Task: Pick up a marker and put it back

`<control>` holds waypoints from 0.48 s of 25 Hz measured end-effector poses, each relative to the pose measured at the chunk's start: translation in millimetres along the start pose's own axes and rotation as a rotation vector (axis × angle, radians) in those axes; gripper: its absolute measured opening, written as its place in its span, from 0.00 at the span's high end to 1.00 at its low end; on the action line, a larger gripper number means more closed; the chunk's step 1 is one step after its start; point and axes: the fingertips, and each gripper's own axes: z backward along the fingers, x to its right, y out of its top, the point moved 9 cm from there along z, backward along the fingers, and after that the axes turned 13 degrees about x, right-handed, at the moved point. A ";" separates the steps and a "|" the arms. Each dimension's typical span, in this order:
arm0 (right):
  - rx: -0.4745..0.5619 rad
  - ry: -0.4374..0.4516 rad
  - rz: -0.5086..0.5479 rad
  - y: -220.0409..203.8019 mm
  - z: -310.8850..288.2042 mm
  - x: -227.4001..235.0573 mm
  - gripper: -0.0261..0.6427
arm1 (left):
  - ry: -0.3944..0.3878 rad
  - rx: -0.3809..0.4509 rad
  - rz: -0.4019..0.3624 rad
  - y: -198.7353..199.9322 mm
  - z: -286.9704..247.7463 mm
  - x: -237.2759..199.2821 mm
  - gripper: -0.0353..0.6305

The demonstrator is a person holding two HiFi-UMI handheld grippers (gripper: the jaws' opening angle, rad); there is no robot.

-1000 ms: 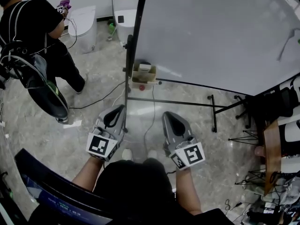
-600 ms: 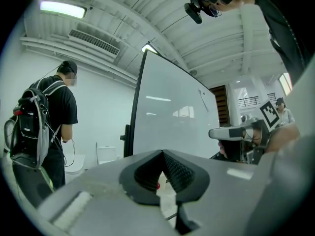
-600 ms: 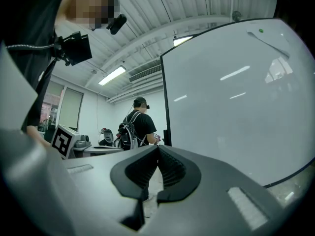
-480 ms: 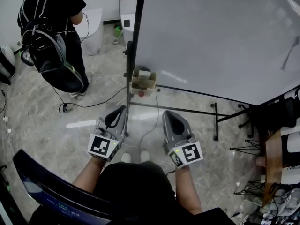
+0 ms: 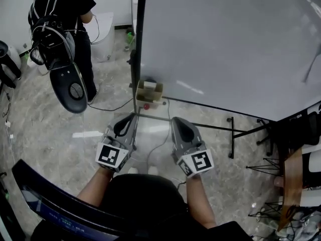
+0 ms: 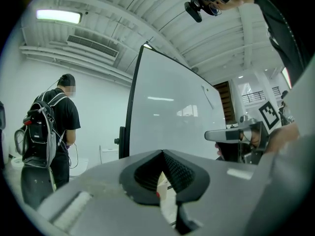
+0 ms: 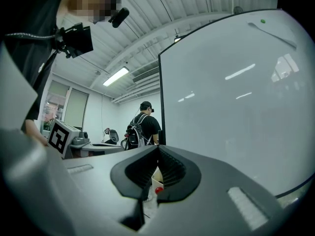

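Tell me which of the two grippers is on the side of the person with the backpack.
The left gripper: the person with the backpack stands off to its left, while the right gripper is on the whiteboard side. Both are shut and empty.

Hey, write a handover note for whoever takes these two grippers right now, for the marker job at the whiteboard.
Left hand-held gripper: jaws shut, empty, held low facing the whiteboard.
Right hand-held gripper: shut and empty too, alongside the left.
Things: a small cardboard box sits at the whiteboard's lower left corner, with a small red thing beside it. No marker can be made out from here.
Done: nothing that shows; no marker is held.
Left: find the marker, pick it up, put it back.
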 end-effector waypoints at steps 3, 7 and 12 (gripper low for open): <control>-0.002 0.011 -0.009 -0.2 -0.5 5.9 0.95 | -0.012 -0.021 -0.021 -10.5 -7.7 4.9 0.94; -0.005 0.014 -0.018 -0.1 -0.7 15.1 0.95 | -0.028 -0.048 -0.022 -23.2 -20.2 11.7 0.94; -0.014 -0.005 -0.014 -1.1 5.4 26.0 0.95 | -0.061 -0.074 -0.037 -41.1 -40.5 19.2 0.94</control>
